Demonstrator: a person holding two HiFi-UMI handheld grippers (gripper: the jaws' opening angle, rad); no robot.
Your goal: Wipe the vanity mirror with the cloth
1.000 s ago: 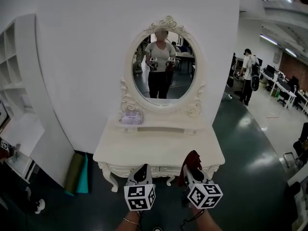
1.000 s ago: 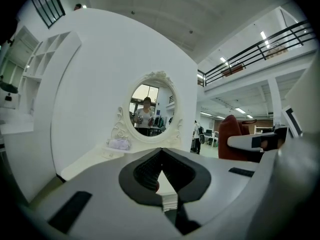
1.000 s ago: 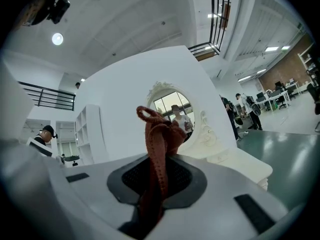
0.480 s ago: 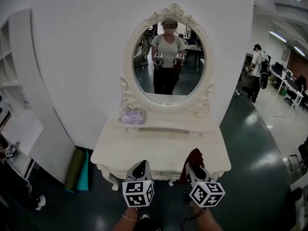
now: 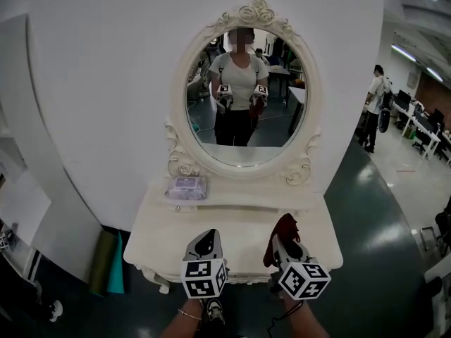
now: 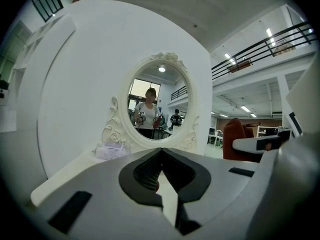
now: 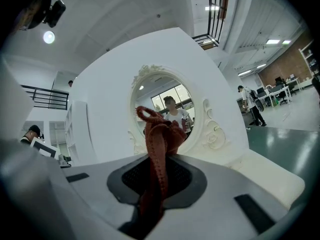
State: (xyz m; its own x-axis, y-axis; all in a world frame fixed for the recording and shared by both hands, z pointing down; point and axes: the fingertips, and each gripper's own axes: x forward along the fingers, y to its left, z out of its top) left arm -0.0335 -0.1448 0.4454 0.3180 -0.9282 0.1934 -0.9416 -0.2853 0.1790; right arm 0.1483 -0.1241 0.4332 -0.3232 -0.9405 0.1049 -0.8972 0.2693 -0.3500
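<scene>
An oval vanity mirror [image 5: 245,94] in an ornate cream frame stands on a cream dressing table [image 5: 232,224] against a white wall. It also shows ahead in the left gripper view as the mirror [image 6: 157,106] and in the right gripper view as the mirror [image 7: 167,109]. My right gripper [image 5: 283,241] is shut on a dark red cloth [image 5: 283,232], which bunches above the jaws as the cloth [image 7: 159,139]. My left gripper [image 5: 206,242] is shut with nothing in it, over the table's front edge. Both grippers hang well short of the glass.
A small lilac packet [image 5: 186,184] lies on the table's shelf at the left. White shelving [image 5: 17,153] stands at the left, with rolled green mats [image 5: 109,263] on the dark floor. A person [image 5: 373,108] stands at desks far right.
The view has drawn closer to the dressing table and the mirror looks larger. Both grippers keep their places and their states over the table's front edge.
</scene>
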